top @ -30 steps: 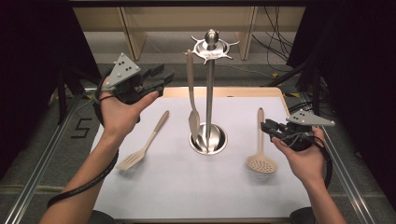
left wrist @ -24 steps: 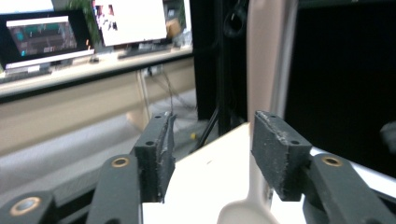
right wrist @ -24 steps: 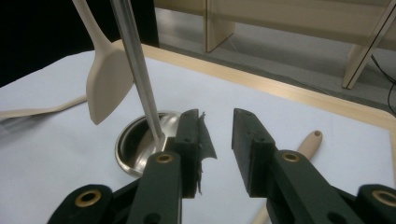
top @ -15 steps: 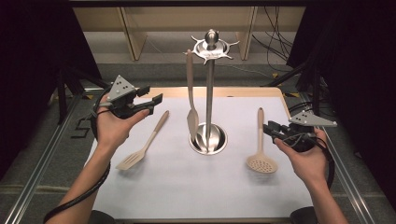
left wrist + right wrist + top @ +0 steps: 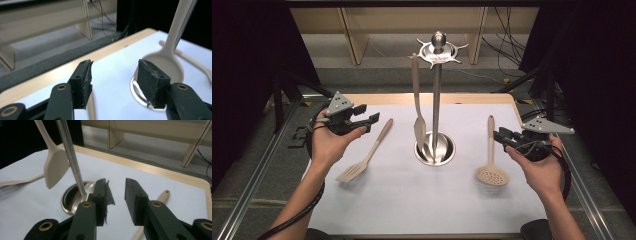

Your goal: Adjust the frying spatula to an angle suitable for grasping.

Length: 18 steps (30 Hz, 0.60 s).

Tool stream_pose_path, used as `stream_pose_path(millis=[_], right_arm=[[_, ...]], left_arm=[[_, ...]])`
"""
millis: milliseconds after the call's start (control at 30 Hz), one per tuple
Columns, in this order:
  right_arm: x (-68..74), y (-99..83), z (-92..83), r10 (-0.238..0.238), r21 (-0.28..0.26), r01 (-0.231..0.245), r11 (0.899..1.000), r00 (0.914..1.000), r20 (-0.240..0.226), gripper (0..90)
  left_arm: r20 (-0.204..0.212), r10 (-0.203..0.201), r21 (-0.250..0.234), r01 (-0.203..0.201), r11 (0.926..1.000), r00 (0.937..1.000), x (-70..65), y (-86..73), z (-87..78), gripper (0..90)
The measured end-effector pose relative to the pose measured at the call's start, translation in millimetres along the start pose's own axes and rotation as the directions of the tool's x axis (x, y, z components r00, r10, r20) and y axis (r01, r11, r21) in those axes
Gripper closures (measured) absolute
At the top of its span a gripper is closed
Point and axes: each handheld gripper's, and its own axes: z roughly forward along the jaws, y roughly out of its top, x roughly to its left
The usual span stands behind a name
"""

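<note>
A steel utensil stand point(image 5: 436, 105) rises from a round base point(image 5: 447, 150) at mid-table, and a beige spoon point(image 5: 417, 100) hangs from its top. A beige slotted turner point(image 5: 367, 157) lies left of it and a beige skimmer point(image 5: 491, 160) right of it. My left gripper point(image 5: 371, 120) hovers just left of the turner's handle. Its jaws have just been opening and stand open point(image 5: 113, 82) with nothing between them. My right gripper point(image 5: 500, 136) sits beside the skimmer's handle point(image 5: 162, 196). Its jaws have also just been opening point(image 5: 117, 200), with nothing held.
A white mat point(image 5: 412, 200) covers the wooden tabletop point(image 5: 422, 98). Metal rails run along both sides of the table. Beyond the far edge are wooden shelf legs point(image 5: 354, 35) and loose cables point(image 5: 507, 30) on the floor.
My left hand has come down and in toward the turner's handle, and its jaws stand wider. The right hand has stayed put, its jaws a little wider.
</note>
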Motion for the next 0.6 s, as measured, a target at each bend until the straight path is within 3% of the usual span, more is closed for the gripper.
stream_pose_path(millis=[67, 100, 133, 200, 233, 300, 333, 400, 433, 500, 533, 600], right_arm=[[-0.1, 0.6, 2.3, -0.017, -0.003, 0.017, 1.000, 0.9997, -0.016, 71.5], [1.7, 0.9, 2.9, 0.007, 0.005, -0.007, 1.000, 0.9999, -0.013, 71.5], [-0.2, 1.0, 3.7, -0.012, 0.006, 0.013, 1.000, 0.9997, -0.020, 71.5], [-1.1, 0.5, 6.9, -0.002, 0.017, 0.003, 1.000, 0.9997, -0.026, 71.5], [-1.9, 0.1, 7.7, 0.000, 0.019, 0.001, 1.000, 0.9995, -0.032, 71.5], [-5.5, -1.3, 9.4, -0.014, 0.003, 0.014, 1.000, 0.9992, -0.037, 71.5], [-5.6, -2.0, 7.6, -0.002, 0.027, 0.003, 1.000, 0.9993, -0.038, 71.5], [-8.5, -2.7, 7.9, -0.020, 0.015, 0.020, 1.000, 0.9993, -0.031, 71.4], [-6.8, -3.2, 6.4, 0.006, 0.032, -0.005, 0.999, 0.9995, -0.030, 71.3], [-7.3, -3.5, 5.0, 0.002, 0.045, -0.001, 0.999, 0.9995, -0.030, 71.2], [-6.7, -3.9, 6.3, 0.013, 0.020, -0.013, 1.000, 0.9998, -0.015, 71.2], [-8.0, -2.1, 3.2, 0.009, 0.053, -0.008, 0.999, 0.9997, -0.022, 71.1]], left_arm=[[-0.018, 0.018, 0.039, -0.018, 0.9991, 0.9997, 2.9, -5.1, 2.3, 45.1], [-0.021, 0.015, 0.061, -0.014, 0.9981, 0.9997, 3.9, -7.2, 3.5, 45.2], [-0.025, 0.010, 0.097, -0.008, 0.9952, 0.9996, 5.8, -10.5, 5.8, 45.3], [-0.023, 0.022, 0.157, -0.018, 0.9874, 0.9995, 10.4, -15.0, 9.2, 46.2], [-0.027, 0.028, 0.194, -0.023, 0.9808, 0.9992, 12.1, -17.2, 11.4, 46.4], [-0.025, 0.065, 0.272, -0.056, 0.9605, 0.9976, 16.0, -20.5, 16.3, 47.3], [-0.031, 0.058, 0.280, -0.047, 0.9588, 0.9978, 16.8, -23.4, 19.9, 48.2], [-0.046, 0.060, 0.326, -0.041, 0.9443, 0.9972, 17.5, -28.3, 26.6, 48.5], [-0.051, 0.044, 0.339, -0.024, 0.9405, 0.9977, 17.2, -30.7, 29.3, 48.9], [-0.058, 0.026, 0.375, -0.002, 0.9269, 0.9980, 17.9, -36.7, 36.2, 50.4], [-0.050, 0.002, 0.397, 0.018, 0.9175, 0.9987, 18.1, -39.1, 38.7, 50.8], [-0.054, -0.015, 0.438, 0.037, 0.8981, 0.9984, 19.4, -42.9, 41.9, 51.2]])
